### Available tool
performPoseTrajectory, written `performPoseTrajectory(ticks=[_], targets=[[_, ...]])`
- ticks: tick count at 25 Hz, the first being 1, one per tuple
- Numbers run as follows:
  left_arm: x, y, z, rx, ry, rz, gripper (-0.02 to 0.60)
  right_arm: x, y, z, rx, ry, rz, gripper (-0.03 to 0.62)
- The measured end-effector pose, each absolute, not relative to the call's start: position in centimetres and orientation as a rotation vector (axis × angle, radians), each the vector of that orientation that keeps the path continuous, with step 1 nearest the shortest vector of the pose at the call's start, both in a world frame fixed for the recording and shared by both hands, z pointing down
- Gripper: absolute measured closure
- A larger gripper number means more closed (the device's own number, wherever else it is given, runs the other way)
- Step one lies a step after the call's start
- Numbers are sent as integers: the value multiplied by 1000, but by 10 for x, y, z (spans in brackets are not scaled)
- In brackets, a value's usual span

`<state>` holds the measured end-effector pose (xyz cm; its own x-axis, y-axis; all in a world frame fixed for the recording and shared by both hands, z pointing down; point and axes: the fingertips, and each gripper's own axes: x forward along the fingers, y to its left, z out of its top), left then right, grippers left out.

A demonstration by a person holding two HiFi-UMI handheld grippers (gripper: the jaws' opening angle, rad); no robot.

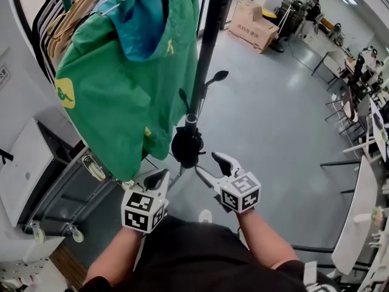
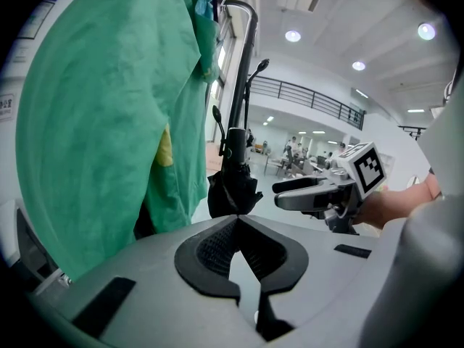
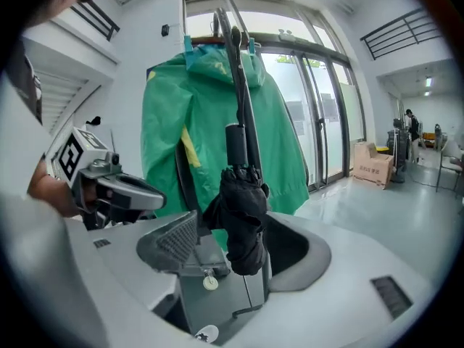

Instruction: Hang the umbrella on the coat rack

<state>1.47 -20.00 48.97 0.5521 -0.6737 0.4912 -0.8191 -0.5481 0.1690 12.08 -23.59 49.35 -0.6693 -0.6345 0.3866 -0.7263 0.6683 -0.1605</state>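
A black folded umbrella point(image 1: 185, 146) point(image 2: 232, 187) point(image 3: 243, 209) hangs straight down beside the dark coat rack pole point(image 1: 209, 41) point(image 2: 243, 71), its handle hooked up high on the rack. My right gripper point(image 1: 214, 168) point(image 3: 243, 249) is open just right of and behind the umbrella's bundle. In the right gripper view the bundle dangles in front of the wide gap without touching either jaw. My left gripper point(image 1: 157, 178) point(image 2: 238, 220) is shut and empty, a little short of the umbrella on its left.
A green jacket point(image 1: 121, 84) point(image 2: 109, 122) point(image 3: 210, 122) hangs on the rack's left side, close to the umbrella. A white cabinet on castors point(image 1: 36, 163) stands at left. Cardboard boxes point(image 1: 252, 23) lie far back; tables and chairs point(image 1: 358, 212) line the right.
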Motion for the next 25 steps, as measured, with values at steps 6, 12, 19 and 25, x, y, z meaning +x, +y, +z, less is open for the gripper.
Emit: performPoseTrajectory(ticks=[6,12,19,25], targets=[[21,-201,490,2433,-1202,538,566,138,-207,468,1150,-2673,415,576],[29,-201,484,2505,-1204,581,566,146,-190,473,1153,-2660,472,583],[33,-199,483,2508,-1188,564,566,150,-182,476,1177,-2661,537,583],[34,-198,481,2517,-1188,563,566,148,-184,474,1184,-2671,526,583]])
